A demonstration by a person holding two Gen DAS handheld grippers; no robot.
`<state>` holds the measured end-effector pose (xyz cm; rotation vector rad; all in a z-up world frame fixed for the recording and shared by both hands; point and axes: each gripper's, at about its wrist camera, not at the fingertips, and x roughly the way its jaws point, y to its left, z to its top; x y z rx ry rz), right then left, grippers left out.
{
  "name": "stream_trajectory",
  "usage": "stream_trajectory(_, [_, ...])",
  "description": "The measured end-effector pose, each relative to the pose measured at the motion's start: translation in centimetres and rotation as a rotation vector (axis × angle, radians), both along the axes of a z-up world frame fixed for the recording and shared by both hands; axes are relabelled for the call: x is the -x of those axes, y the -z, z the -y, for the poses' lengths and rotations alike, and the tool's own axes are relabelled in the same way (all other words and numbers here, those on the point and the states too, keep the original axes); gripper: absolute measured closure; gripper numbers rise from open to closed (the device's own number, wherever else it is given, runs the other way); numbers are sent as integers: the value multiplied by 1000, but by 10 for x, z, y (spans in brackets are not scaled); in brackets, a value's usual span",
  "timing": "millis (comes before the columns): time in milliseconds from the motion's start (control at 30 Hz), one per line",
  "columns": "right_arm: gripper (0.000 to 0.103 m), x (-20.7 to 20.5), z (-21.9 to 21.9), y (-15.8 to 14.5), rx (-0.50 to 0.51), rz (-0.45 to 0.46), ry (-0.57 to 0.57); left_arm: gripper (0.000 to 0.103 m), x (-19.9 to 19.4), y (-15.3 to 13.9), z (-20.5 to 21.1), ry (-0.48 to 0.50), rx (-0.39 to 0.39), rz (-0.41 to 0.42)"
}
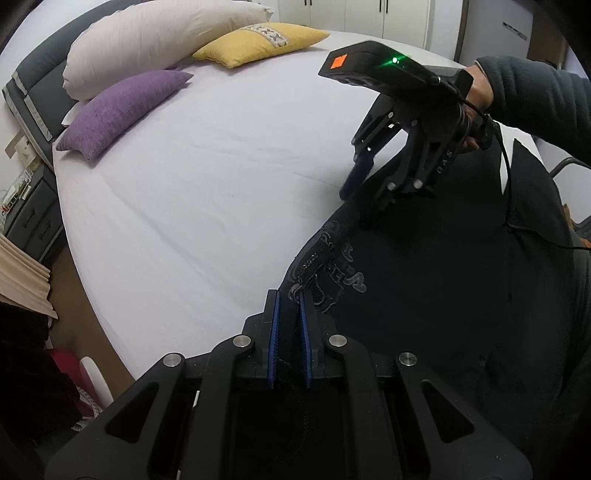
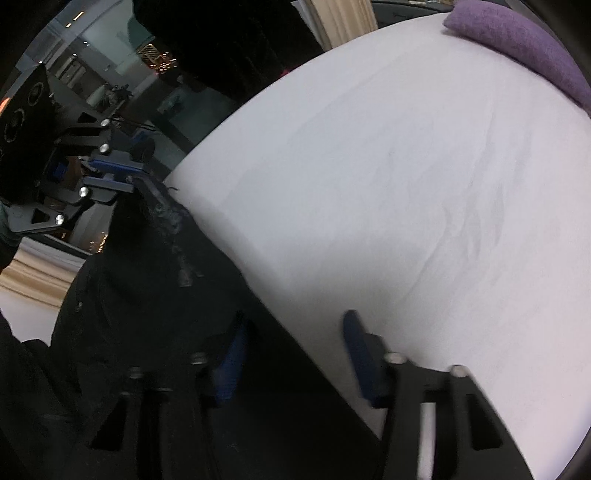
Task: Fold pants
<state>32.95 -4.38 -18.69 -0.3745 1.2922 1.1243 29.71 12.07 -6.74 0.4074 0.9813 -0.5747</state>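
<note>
A wide bed [image 1: 207, 177] covered in a smooth, pale lilac sheet with faint creases fills most of both views. At its head lie three pillows: a long, plump cream one [image 1: 159, 33], a flat yellow one [image 1: 258, 42] with a patterned band, and a nubbly purple cushion [image 1: 118, 109]. A dark grey padded headboard [image 1: 26, 96] runs behind them.

The pants [image 1: 424, 295] are black, soft and matte, lying in a rumpled heap on the near right part of the bed. A pale, slightly shiny printed design [image 1: 328, 266] runs along one raised fold.

The left gripper [image 1: 290, 306] is black, angular plastic with silver bolts and ribbed blue pads. Its jaws stand almost together, pinching a fold of the black fabric by the printed design, which rises from the bed to the pads.

The right gripper [image 1: 364, 192], of the same build, is held by a hand [image 1: 478, 92] in a dark ribbed sleeve [image 1: 543, 99]. It points steeply down at the far edge of the pants. Its jaws are partly apart. In its own blurred view, one blue pad [image 2: 231, 365] lies over the black cloth and the other [image 2: 356, 347] over the bare sheet, with the cloth's edge running between them. Whether the pads press on the fabric cannot be told.
</note>
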Motion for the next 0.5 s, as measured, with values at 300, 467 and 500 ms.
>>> stream_trajectory(300, [91, 13, 9, -22, -43, 57, 25, 94, -15, -3, -13, -39, 23, 7])
stream_trajectory(467, [96, 33, -11, -36, 4, 154, 94, 94, -8, -16, -10, -63, 49, 21])
stream_trajectory(500, [96, 36, -13, -41, 3, 167, 108, 94, -4, -21, -9, -67, 55, 26])
